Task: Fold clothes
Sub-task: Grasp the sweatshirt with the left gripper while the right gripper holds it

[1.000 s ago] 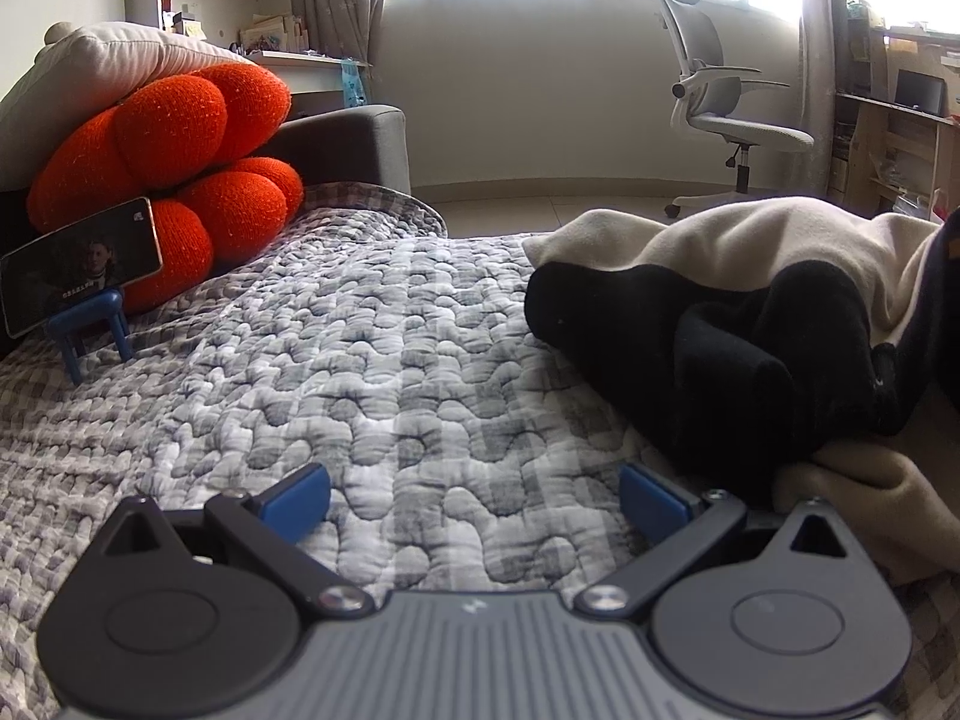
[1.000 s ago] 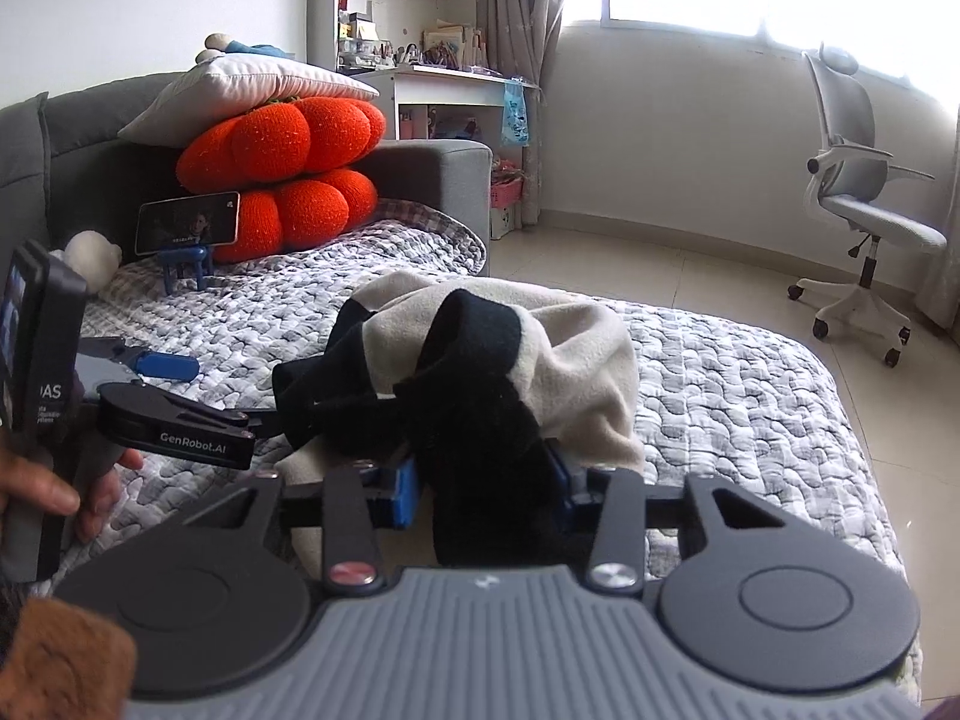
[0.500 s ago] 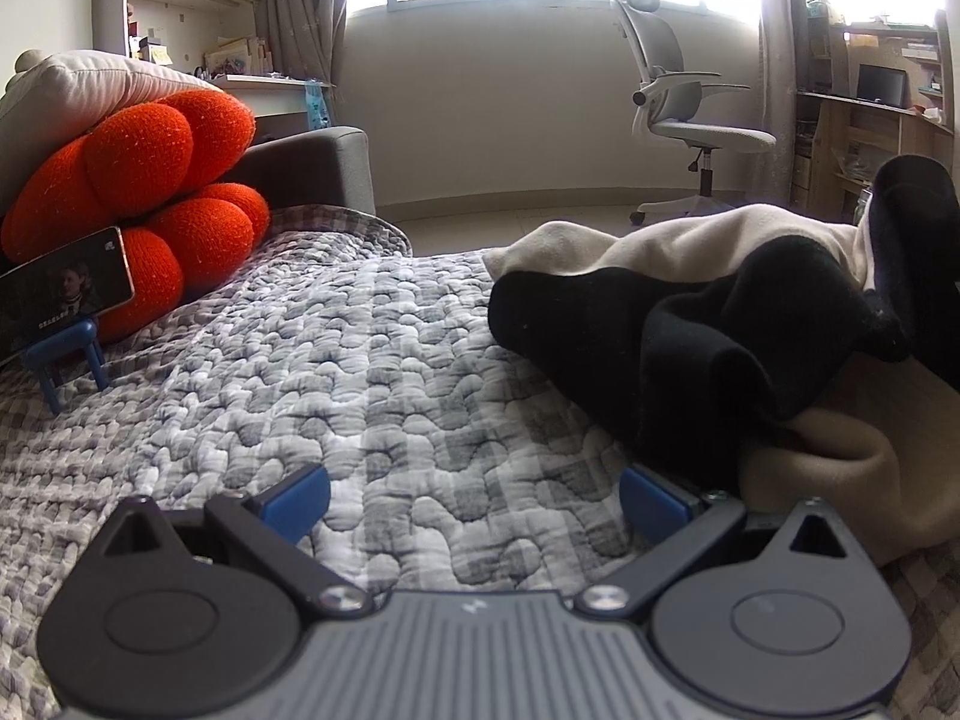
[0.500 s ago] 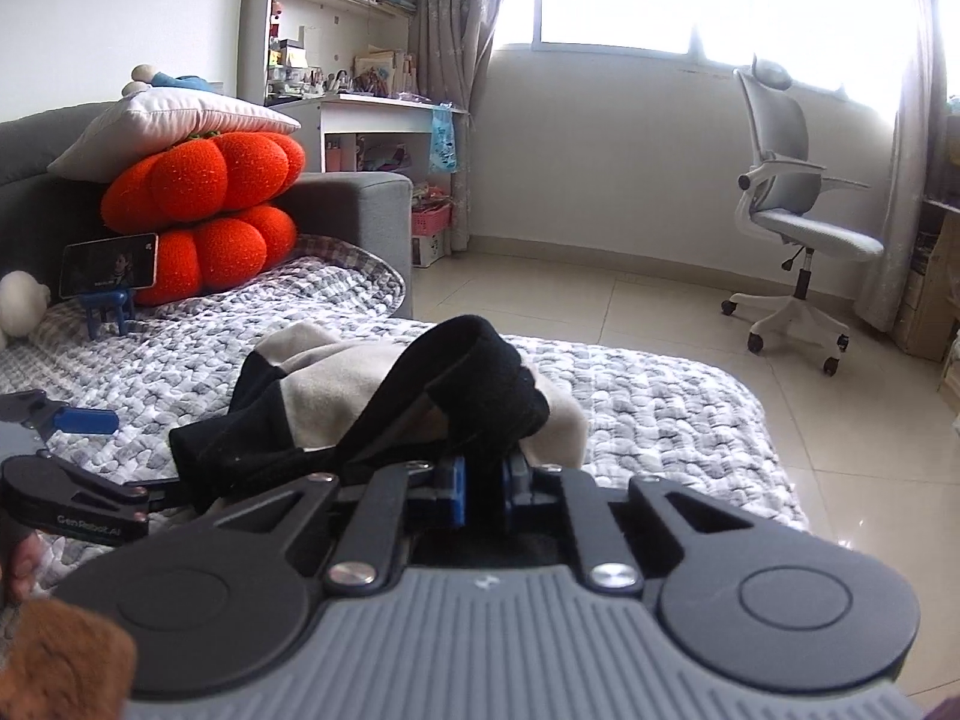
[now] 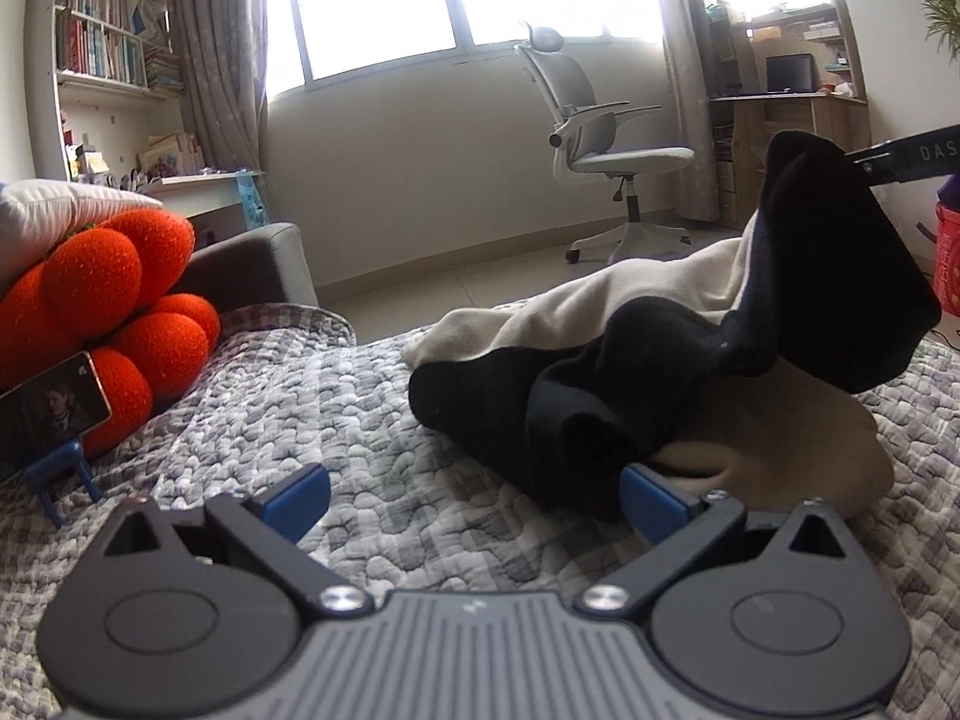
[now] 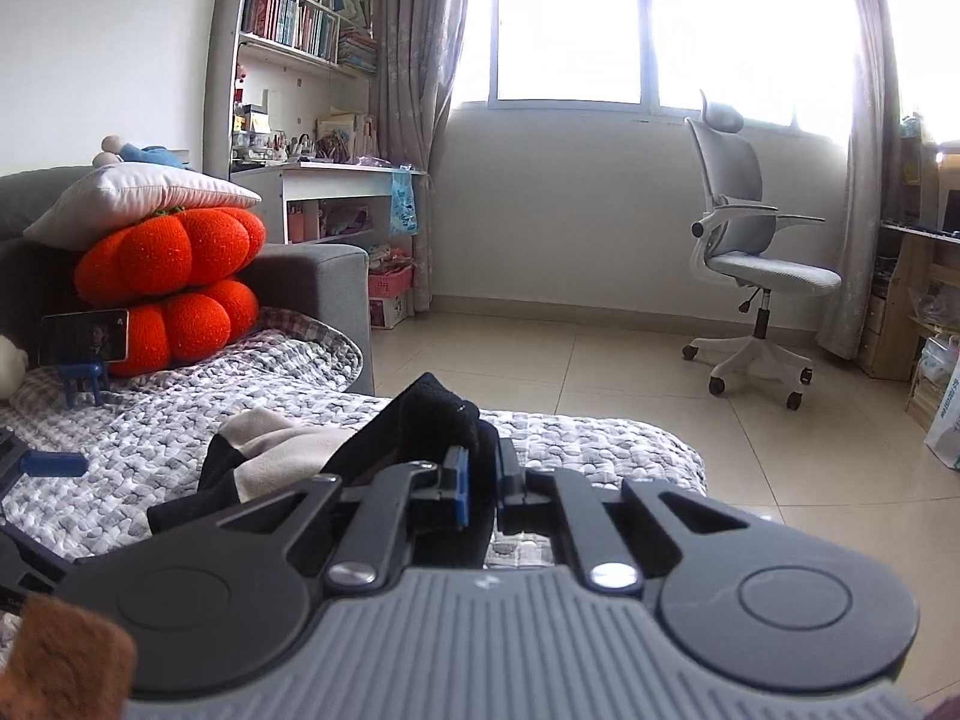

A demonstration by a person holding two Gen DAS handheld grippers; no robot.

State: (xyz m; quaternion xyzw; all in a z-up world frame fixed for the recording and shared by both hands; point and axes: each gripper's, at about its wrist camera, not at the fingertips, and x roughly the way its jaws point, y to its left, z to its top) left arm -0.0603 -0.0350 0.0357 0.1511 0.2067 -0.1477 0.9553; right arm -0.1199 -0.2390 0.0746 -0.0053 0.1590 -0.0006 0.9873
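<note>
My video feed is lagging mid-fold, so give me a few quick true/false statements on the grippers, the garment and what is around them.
1. The right gripper is shut on a black fold of the garment. True.
2. The left gripper is clamped on the garment. False: its jaws stand wide open, holding nothing.
3. The garment is black and cream. True.
4. The garment lies on the floor. False: it is on the grey quilt.
5. A phone stands propped in front of the orange cushions. True.
</note>
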